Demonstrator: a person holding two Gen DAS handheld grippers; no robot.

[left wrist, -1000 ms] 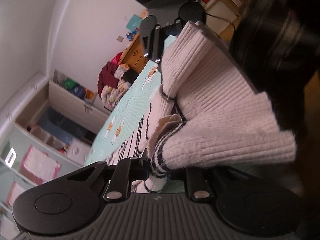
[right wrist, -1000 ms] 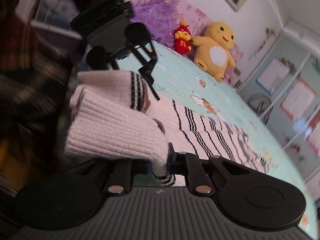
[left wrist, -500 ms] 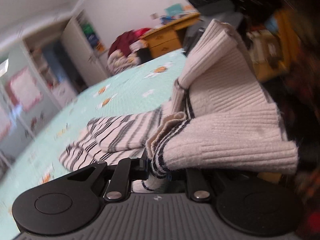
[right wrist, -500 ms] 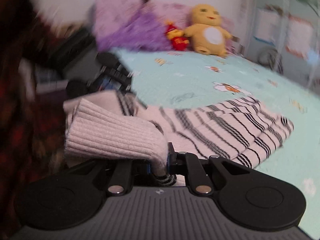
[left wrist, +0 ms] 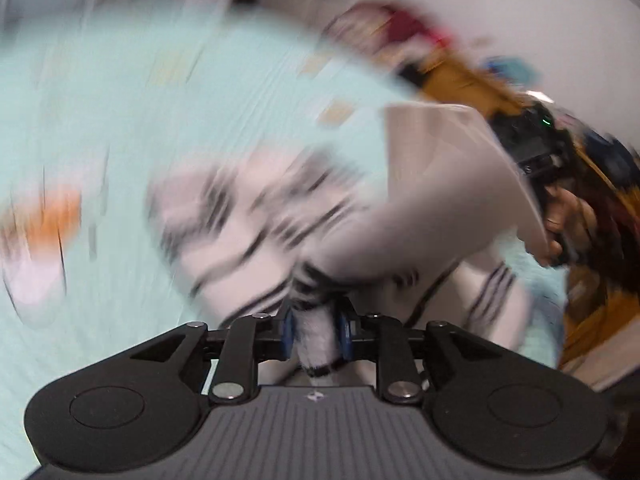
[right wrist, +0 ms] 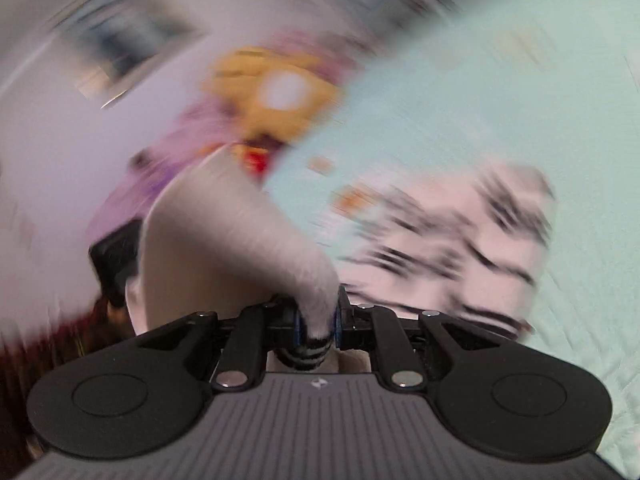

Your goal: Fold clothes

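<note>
Sweater (left wrist: 432, 200) beside yellow plush toy (right wrist: 276, 92).

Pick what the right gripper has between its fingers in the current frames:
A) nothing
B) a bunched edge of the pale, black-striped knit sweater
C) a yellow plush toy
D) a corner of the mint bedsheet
B: in the right wrist view the right gripper is pinched on a bunched edge of the striped sweater.
</note>
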